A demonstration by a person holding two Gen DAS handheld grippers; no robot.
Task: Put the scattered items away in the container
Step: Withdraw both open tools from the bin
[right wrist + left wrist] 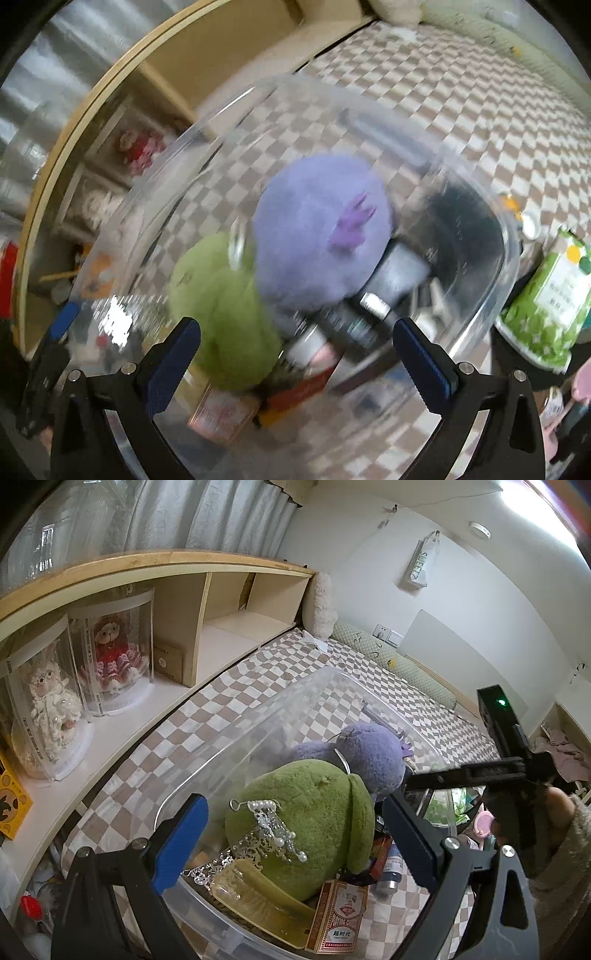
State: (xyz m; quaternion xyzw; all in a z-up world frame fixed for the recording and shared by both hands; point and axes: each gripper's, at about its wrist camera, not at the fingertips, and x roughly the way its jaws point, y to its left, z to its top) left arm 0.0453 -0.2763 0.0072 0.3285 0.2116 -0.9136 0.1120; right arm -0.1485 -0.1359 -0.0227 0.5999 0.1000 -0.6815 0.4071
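Left to right: the left gripper [295, 834], jaws spread and empty, faces the clear bin [207, 760] on the checked bed. In the bin lie a tiara [269, 830], green plush [314, 812] and purple plush [373, 753]. The right gripper [295, 354], also spread and empty, is nearer the green packet [546, 306], which lies outside the bin to its right.

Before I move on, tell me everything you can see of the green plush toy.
The green plush toy is round, fuzzy, olive-green fabric with a thick folded flap along its right side. It lies inside the clear plastic container, pressed against the purple plush behind it. A pearl-and-silver tiara leans on its front. Neither gripper touches it.
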